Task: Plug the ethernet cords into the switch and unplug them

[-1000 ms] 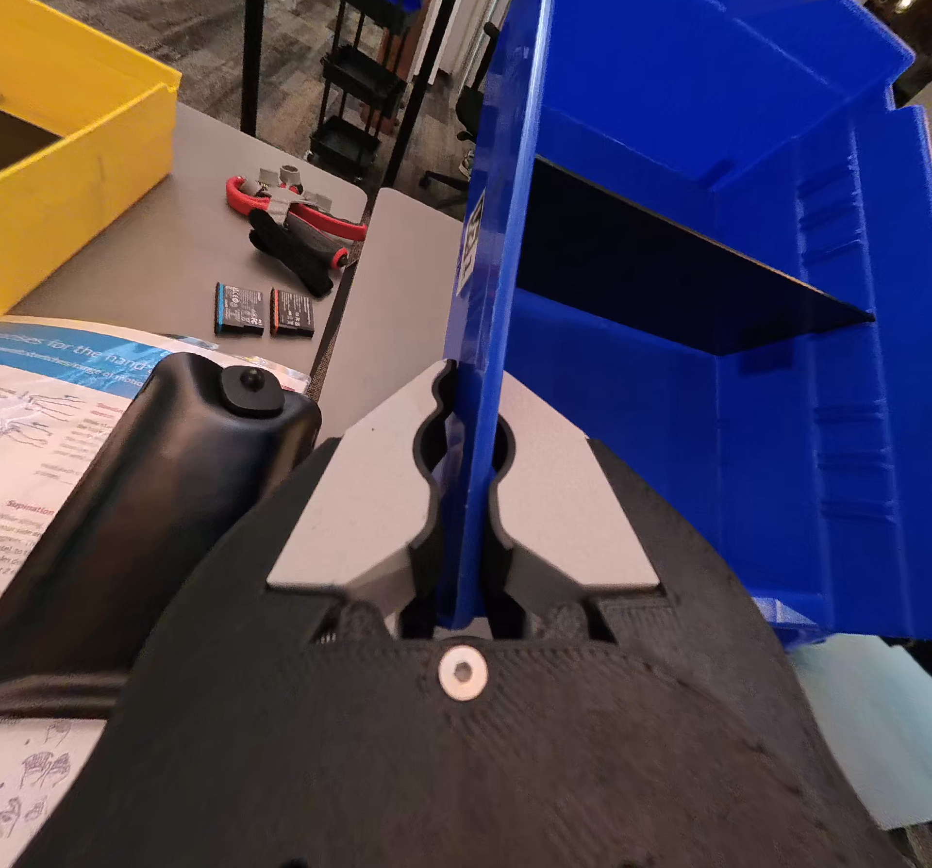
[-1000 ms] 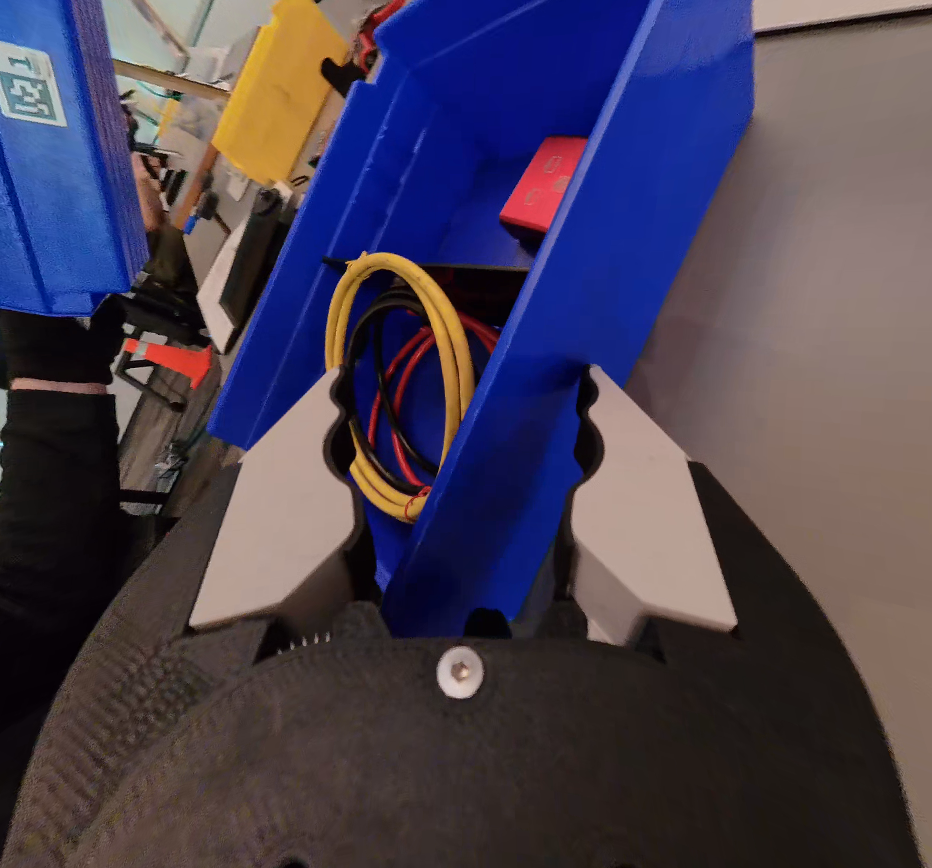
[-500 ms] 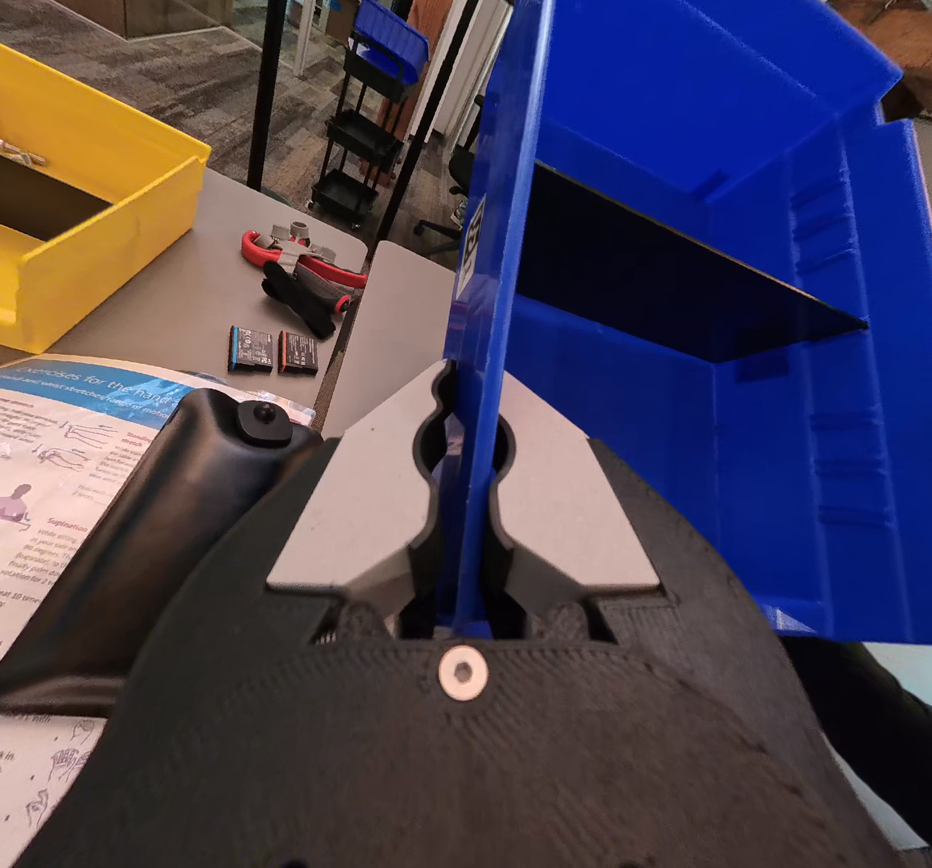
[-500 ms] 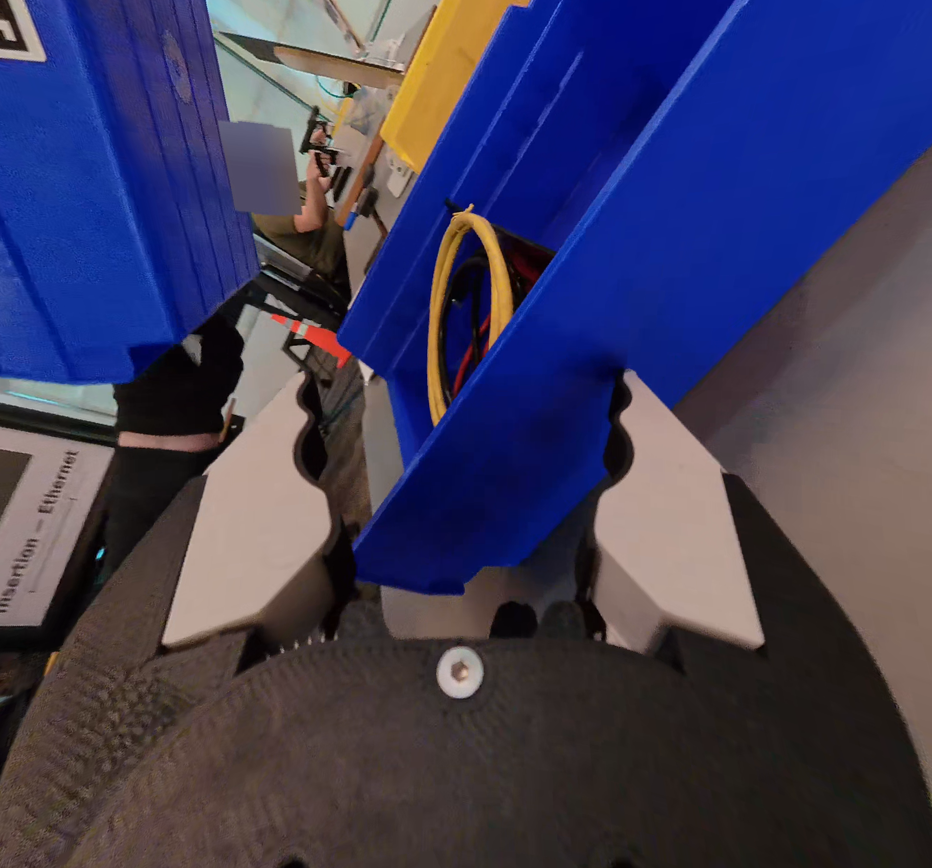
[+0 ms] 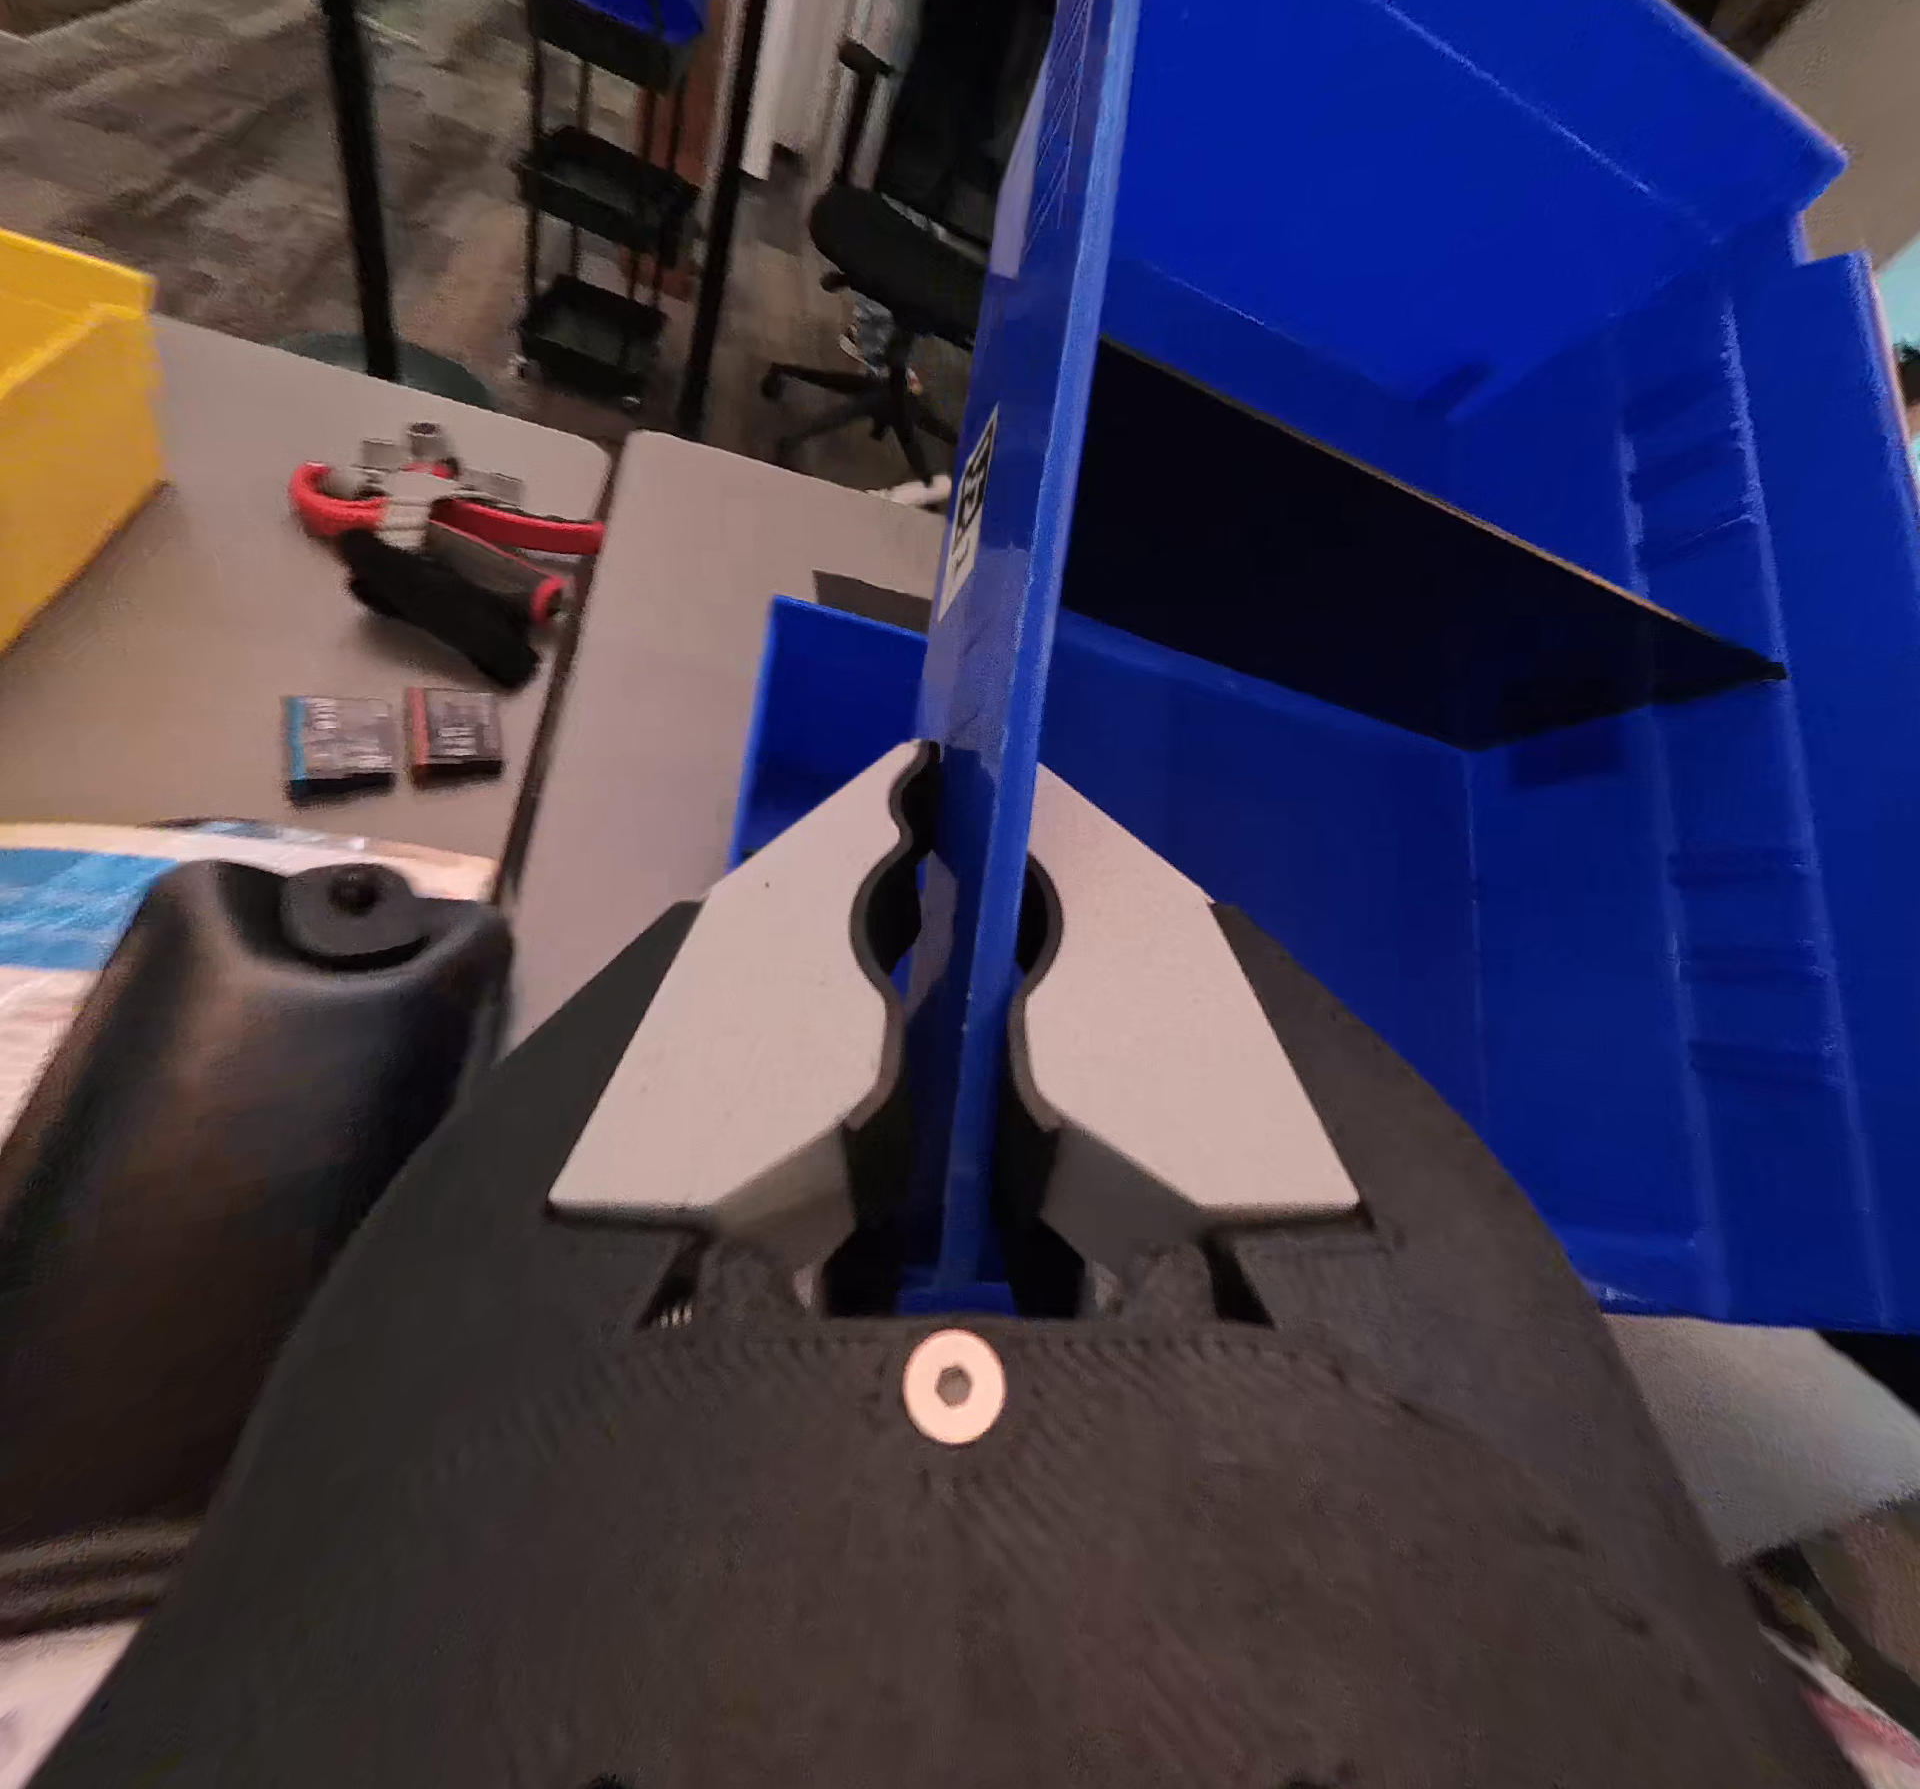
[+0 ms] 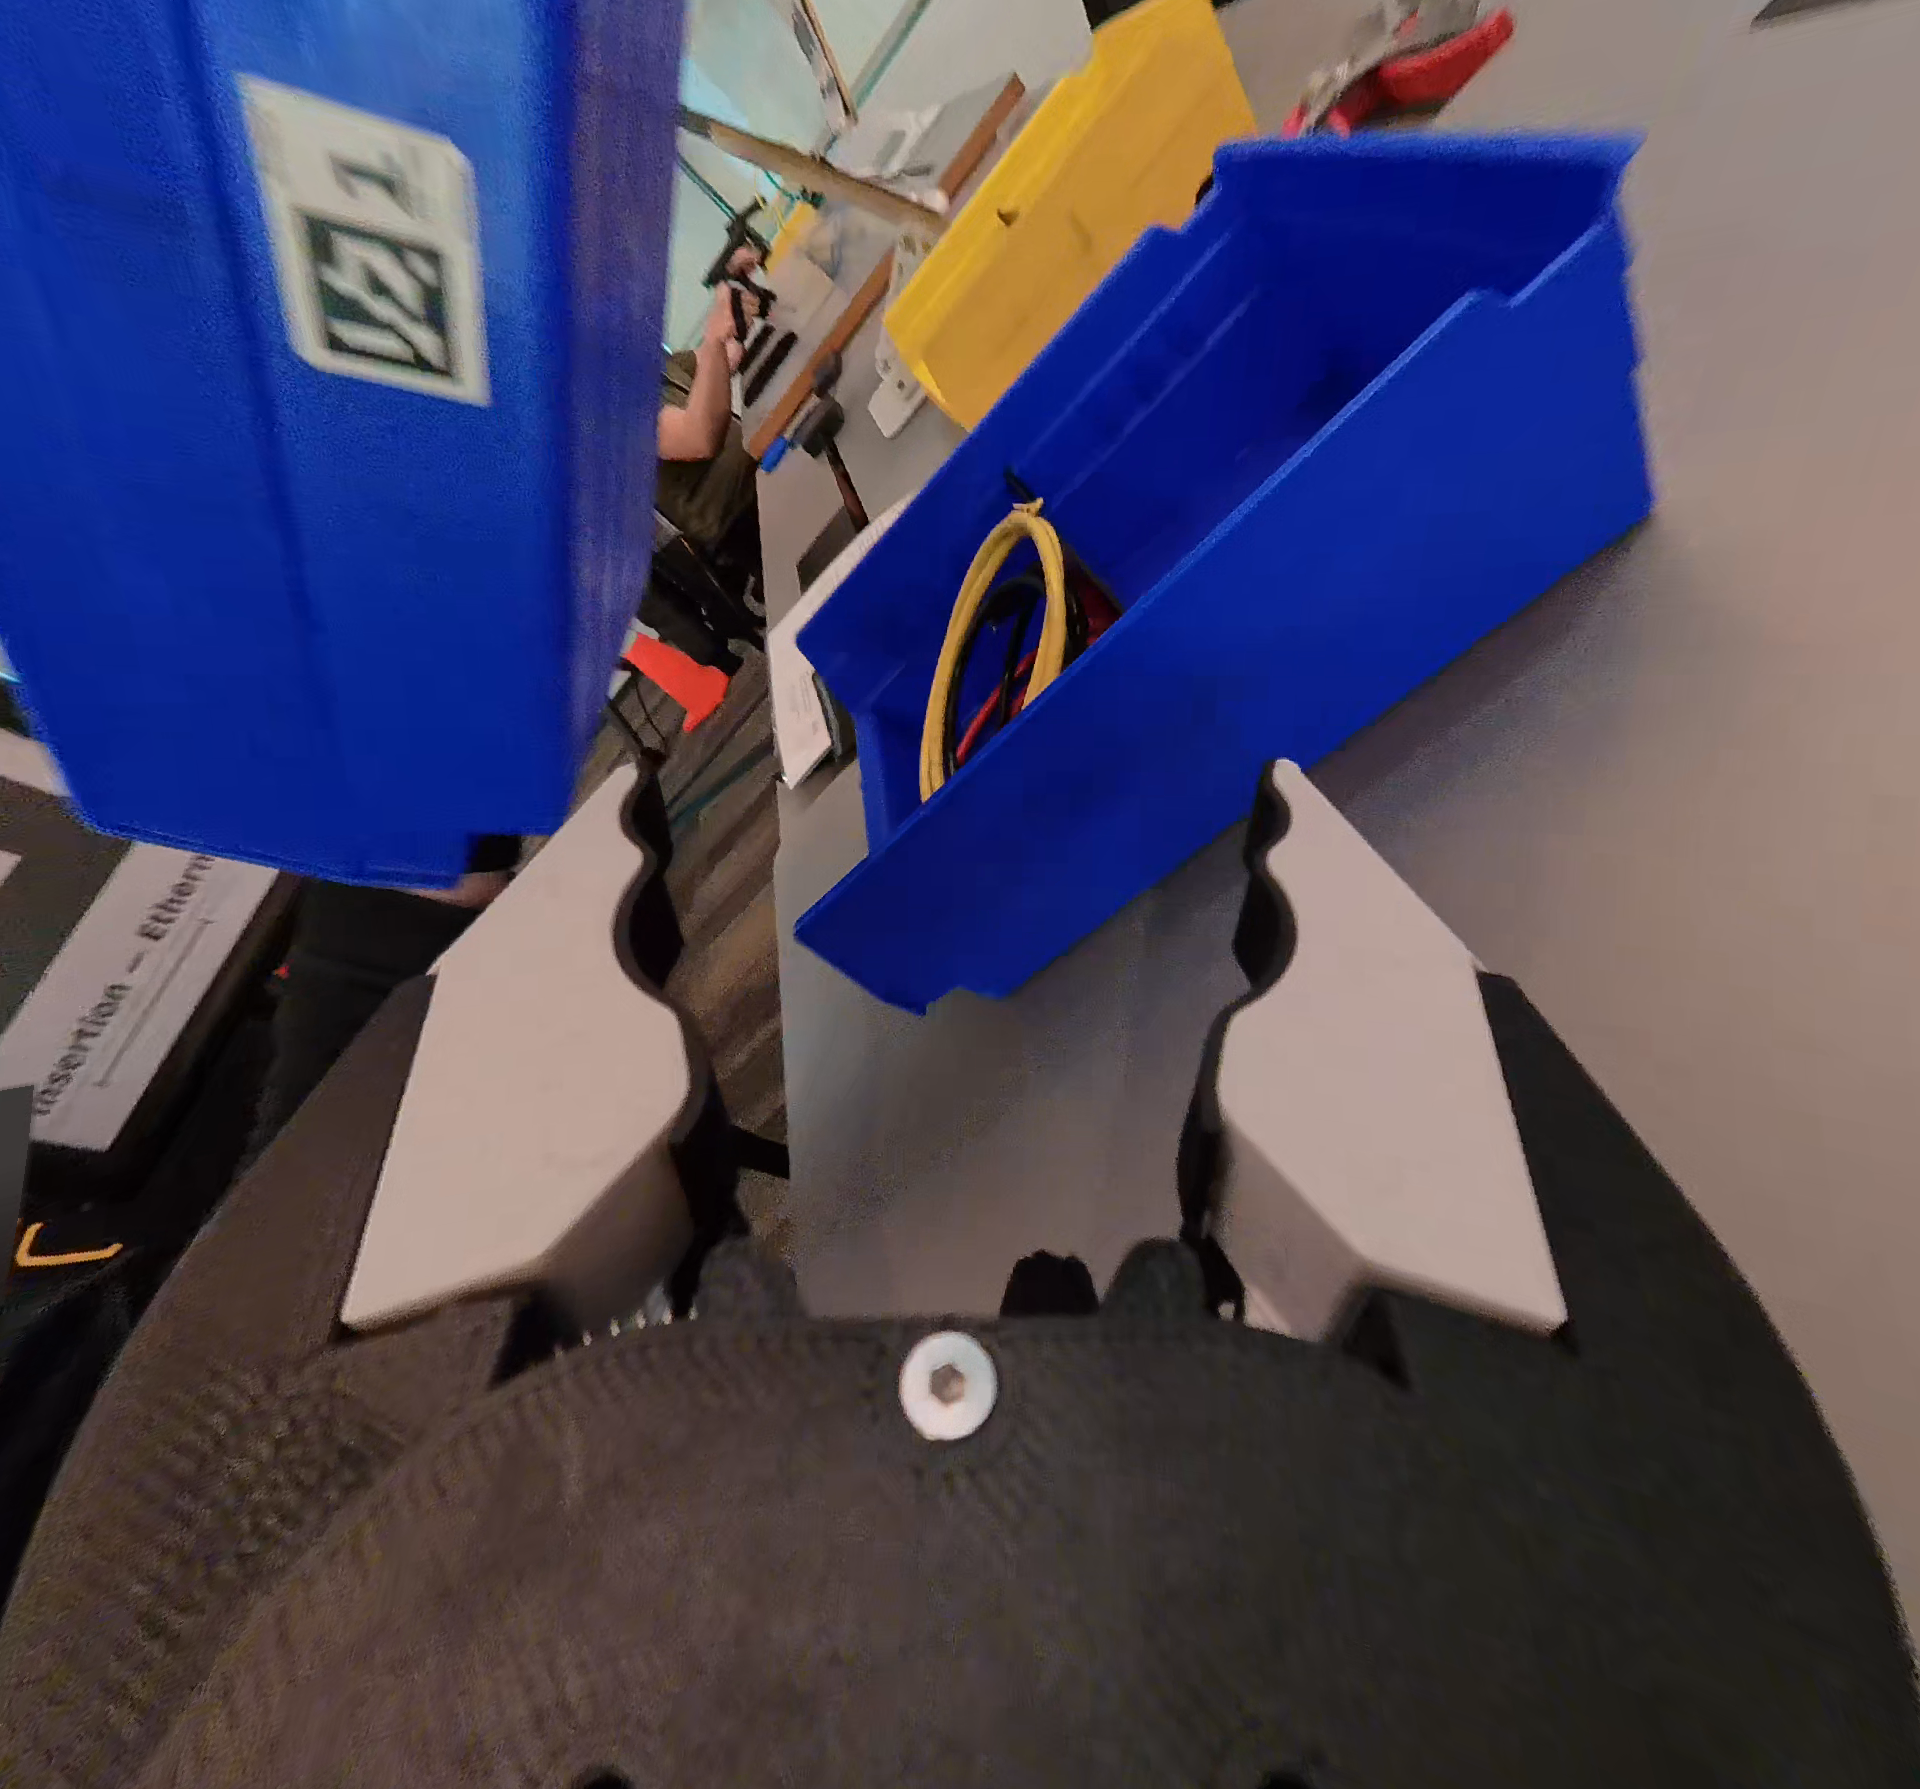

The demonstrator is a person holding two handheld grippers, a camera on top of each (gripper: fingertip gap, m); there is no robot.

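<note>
- Right, left tool (image 5: pixel 961 918) is clamped on the side wall of an empty blue bin (image 5: pixel 1351 513), which it holds up clear of the desk (image 5: pixel 665 659); a dark divider shows inside that bin, nothing else
- Right tool (image 6: pixel 951 918) is spread wide with nothing between its fingers, hovering above the desk just short of the second blue bin (image 6: pixel 1299 596)
- Ethernet cords (image 6: pixel 992 638) sit coiled in the near compartment of that second bin: yellow loop on top, black and red underneath
- Yellow coil looks tied near its top with a small twist tie; can't confirm the others are tied
- Switch: not visible in either view, so can't say where it is
- Handling guess: cords are light and floppy, stiffer where coiled; the jacket is probably a bit slick, so a loop may slide in the fingers
- Best hold for lifting is likely the upper arc of the yellow loop, where it stands clear of the bin wall
- For plugging, grip should shift to just behind the connector, on the boot, keeping off the latch tab; the tab is the fragile bit
- Connectors aren't visible from here
- Risk: coils are nested, so pulling yellow may drag black and red along
- Clutter on the desk: yellow bin (image 6: pixel 1081 201), red-handled hand tool (image 5: pixel 447 534)
</note>
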